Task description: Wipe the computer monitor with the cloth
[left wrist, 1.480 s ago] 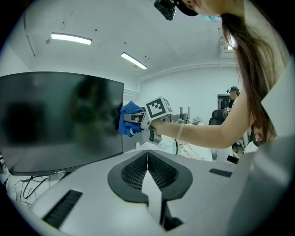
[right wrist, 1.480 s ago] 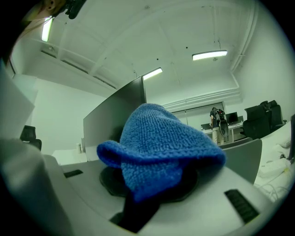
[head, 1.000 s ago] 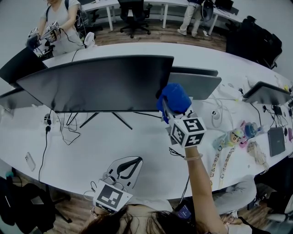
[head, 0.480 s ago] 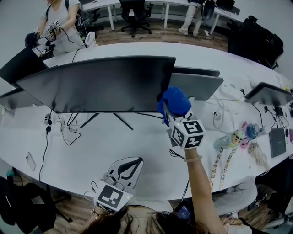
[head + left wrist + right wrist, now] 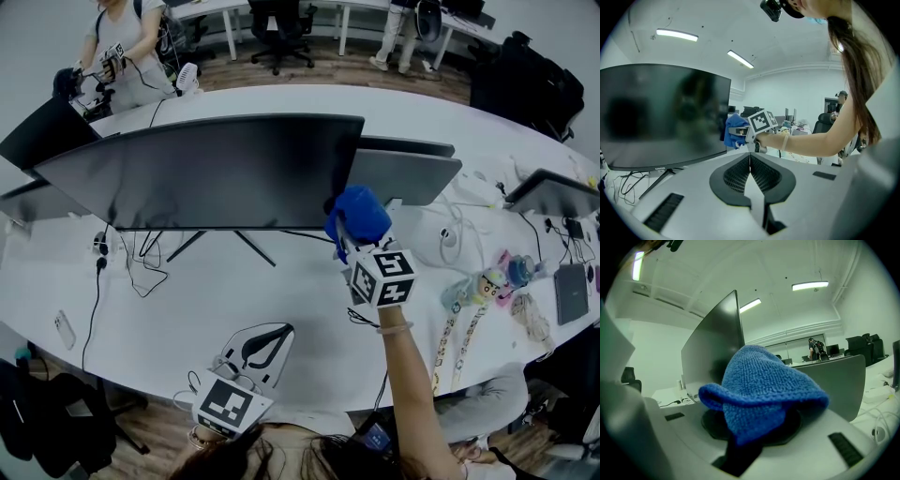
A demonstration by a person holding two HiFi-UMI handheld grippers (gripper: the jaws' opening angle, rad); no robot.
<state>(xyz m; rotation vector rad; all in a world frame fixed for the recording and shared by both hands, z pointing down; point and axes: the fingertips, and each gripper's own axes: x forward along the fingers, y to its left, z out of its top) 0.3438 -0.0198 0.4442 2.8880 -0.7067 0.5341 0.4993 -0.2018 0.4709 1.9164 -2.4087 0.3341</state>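
A wide dark computer monitor (image 5: 211,173) stands on the white table (image 5: 187,300), and its screen fills the left of the left gripper view (image 5: 656,117). My right gripper (image 5: 349,234) is shut on a bunched blue cloth (image 5: 357,214) at the monitor's lower right corner; the cloth (image 5: 761,387) covers the jaws in the right gripper view, beside the monitor's edge (image 5: 717,343). My left gripper (image 5: 255,349) rests low near the table's front edge, jaws shut with nothing between them (image 5: 750,171). From there I see the right gripper (image 5: 740,135) and the cloth (image 5: 735,129).
A second monitor (image 5: 403,173) stands behind and right of the first, others at the far left (image 5: 37,136) and right (image 5: 548,192). Cables (image 5: 141,253) trail under the monitor stand. Lanyards and small items (image 5: 487,286) lie to the right. A person (image 5: 127,37) stands across the table.
The right gripper and cloth have slid slightly down and right, staying at the monitor's lower right corner. The left gripper has not moved.
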